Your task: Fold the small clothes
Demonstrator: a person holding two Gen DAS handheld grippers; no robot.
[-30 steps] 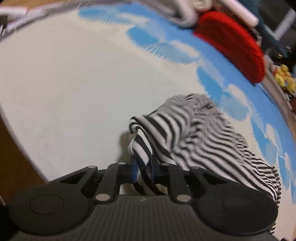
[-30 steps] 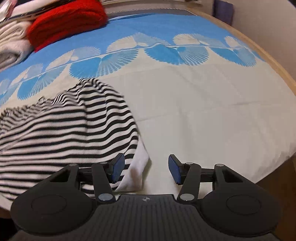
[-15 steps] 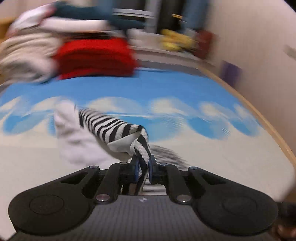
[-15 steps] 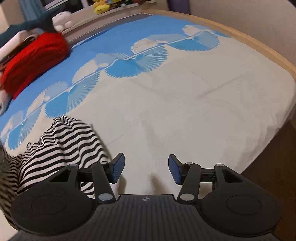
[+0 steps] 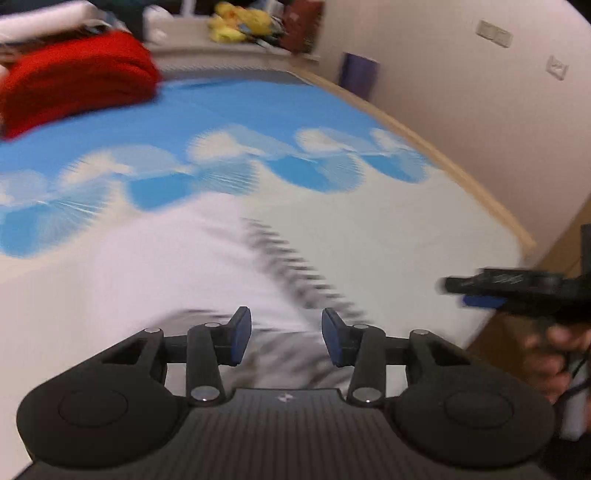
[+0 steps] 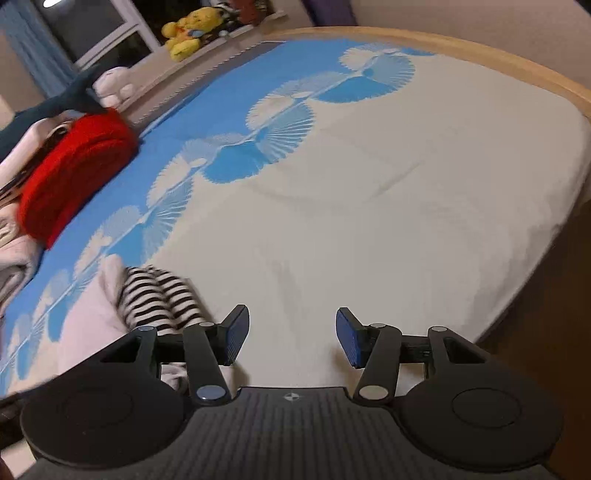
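Observation:
The black-and-white striped garment [image 5: 295, 273] lies blurred on the bed cover, folded over so its white inner side [image 5: 177, 266] faces up. My left gripper [image 5: 286, 332] hovers just above it with its jaws opening; the cloth is below them, not pinched. In the right wrist view the striped garment [image 6: 155, 299] lies at the lower left, beyond the left finger. My right gripper [image 6: 291, 332] is open over bare cover with nothing between its fingers. It also shows in the left wrist view as the right gripper [image 5: 480, 291], held by a hand [image 5: 554, 350].
A folded red knit [image 6: 74, 173] and a pile of pale clothes [image 6: 14, 258] lie at the far left of the blue-and-cream bed cover [image 6: 369, 184]. The wooden bed edge [image 6: 517, 66] curves along the right. Yellow plush toys [image 6: 184, 33] sit on a ledge behind.
My left gripper carried the striped cloth's edge up and across over the garment, then let go, its jaws now apart. My right gripper moved right, away from the garment, still open.

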